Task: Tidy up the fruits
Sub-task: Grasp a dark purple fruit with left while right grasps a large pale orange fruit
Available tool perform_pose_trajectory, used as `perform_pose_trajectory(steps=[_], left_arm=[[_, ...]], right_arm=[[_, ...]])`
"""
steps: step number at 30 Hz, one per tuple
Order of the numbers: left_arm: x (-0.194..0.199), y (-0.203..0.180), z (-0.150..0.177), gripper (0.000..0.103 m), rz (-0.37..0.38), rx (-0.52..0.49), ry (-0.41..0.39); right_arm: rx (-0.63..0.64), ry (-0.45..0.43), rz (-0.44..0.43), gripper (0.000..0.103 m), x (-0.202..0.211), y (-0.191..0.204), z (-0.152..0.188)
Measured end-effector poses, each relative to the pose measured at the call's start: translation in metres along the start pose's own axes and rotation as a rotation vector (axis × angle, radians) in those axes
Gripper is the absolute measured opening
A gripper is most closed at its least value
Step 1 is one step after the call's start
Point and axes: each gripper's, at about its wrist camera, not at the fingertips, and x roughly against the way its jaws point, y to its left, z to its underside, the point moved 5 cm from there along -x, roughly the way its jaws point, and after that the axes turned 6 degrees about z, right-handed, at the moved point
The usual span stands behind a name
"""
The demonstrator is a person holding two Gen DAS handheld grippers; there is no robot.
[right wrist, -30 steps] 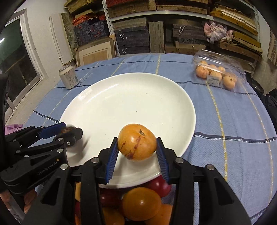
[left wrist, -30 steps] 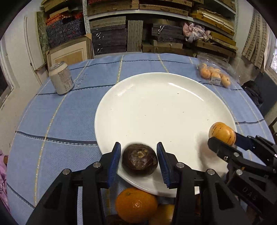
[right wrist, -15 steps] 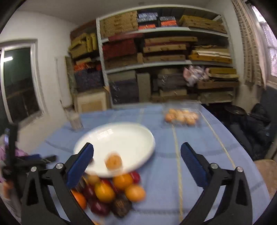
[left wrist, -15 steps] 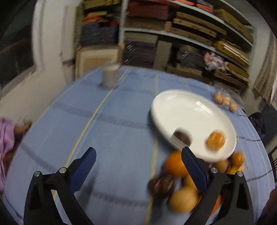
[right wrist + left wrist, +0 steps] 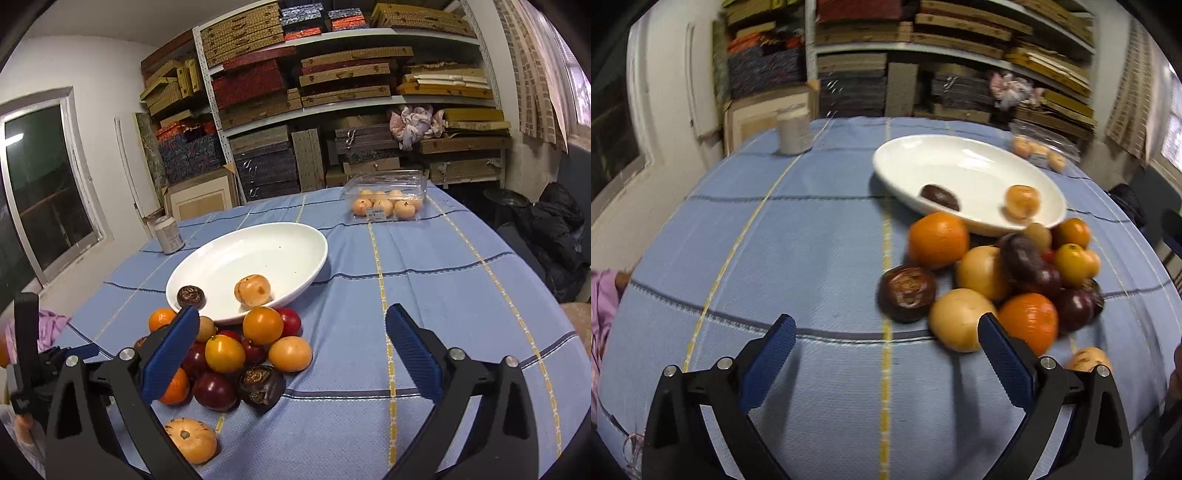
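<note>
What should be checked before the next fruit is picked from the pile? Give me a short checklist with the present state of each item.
1. Left gripper open and empty: ok.
2. Right gripper open and empty: ok.
3. White plate has free room: ok; it holds only the dark fruit and the pale orange fruit.
4. Both placed fruits sit inside the rim: ok.
5. Pile of fruit in view beside the plate: ok.
6. Stray fruit lying apart from the pile, stable: cannot tell.
</note>
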Motion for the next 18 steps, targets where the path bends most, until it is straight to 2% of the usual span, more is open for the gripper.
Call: perform_pose_trajectory(steps=[3,5,9,12,14,16,18], left_arm=[[0.006,-0.012,-0.007,0.099,-0.028,-0.038,-0.046],[0.003,-0.019,-0.012,0.099,-0.002,-0.040,-0.035],[-0.009,-0.037,-0.023,0.099,0.035,-0.046,0.000],[-0.007,-0.045,-0.024,0.099,0.024,-0.088,-0.026],[-0.005,-0.041,-0.021,0.099,0.001,-0.087,-0.042],[-0.005,-0.027,-0.022,0.099,-0.068,-0.051,-0.059],[-0.007,-0.013,-0.023,0.099,-0.099,-0.001,-0.052]], right_arm=[[-0.041,0.043,-0.086,0.099,0.002,0.002,0.003],[-0.041,0.082,-0.131,0.099,0.002,0.008,0.011],[0.032,0.124,-0.174,0.099,0.012,0.025,0.034],[0.054,0.166,-0.237,0.099,0.018,0.037,0.048],[0.081,0.199,-0.258,0.099,0.018,0.046,0.056],[0.119,0.221,-0.255,0.098,0.017,0.055,0.063],[0.163,0.244,-0.261,0.094,0.016,0.066,0.071]])
